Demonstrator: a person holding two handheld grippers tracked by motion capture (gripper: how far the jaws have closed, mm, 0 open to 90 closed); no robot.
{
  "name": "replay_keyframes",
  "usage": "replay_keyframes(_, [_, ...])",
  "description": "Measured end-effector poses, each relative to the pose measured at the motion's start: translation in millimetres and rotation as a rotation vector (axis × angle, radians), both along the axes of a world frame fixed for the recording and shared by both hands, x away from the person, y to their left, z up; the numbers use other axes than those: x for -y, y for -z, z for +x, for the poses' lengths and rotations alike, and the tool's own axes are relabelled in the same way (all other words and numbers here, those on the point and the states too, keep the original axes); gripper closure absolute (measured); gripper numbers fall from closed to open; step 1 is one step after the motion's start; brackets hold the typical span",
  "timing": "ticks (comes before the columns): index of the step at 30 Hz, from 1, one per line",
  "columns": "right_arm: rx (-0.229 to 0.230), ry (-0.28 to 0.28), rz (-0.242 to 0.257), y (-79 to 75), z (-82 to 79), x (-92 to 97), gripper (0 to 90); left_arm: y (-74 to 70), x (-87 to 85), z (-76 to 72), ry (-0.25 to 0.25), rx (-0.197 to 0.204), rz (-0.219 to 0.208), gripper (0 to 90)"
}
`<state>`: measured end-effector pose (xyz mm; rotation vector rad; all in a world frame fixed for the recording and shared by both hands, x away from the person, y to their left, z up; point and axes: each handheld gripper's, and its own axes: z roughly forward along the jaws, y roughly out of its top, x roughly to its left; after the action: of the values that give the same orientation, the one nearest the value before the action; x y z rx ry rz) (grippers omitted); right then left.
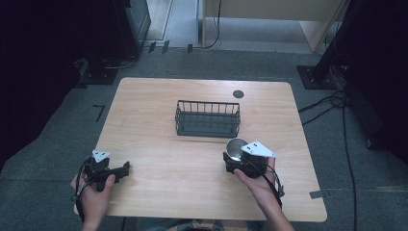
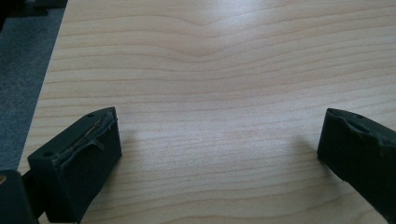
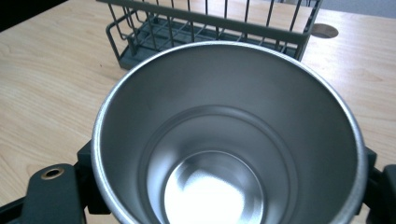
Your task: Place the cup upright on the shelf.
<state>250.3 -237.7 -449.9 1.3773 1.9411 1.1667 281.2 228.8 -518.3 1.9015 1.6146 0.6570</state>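
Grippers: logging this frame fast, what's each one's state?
Left gripper: open, nothing between its jaws.
Right gripper: shut on the steel cup.

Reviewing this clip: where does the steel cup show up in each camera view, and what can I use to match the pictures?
High view: the steel cup sits right of centre, held in the right gripper, just in front of the wire basket.
Right gripper view: the cup takes up most of the frame, its mouth facing the camera.
Left gripper view: bare wooden table between the open jaws, no cup.
Shared landmark: the basket, behind the cup.
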Motion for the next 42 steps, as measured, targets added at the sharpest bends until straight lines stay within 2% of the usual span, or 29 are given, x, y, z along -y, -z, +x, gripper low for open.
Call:
replay_keyframes(14, [0.012, -0.021, 0.006, -11.5, 15.7, -15.5, 18.0, 0.1, 0.4, 0.4, 0.003, 0.002, 0.0, 0.0])
replay_keyframes(21, [0.03, -0.031, 0.009, -22.0, 25.4, -23.4, 18.0, 0.1, 0.5, 0.4, 0.003, 0.001, 0.0, 0.0])
replay_keyframes(42, [0.078, -0.018, 0.007, -48.1, 55.1, -36.6, 18.1, 0.1, 0.4, 0.4, 0.002, 0.002, 0.0, 0.0])
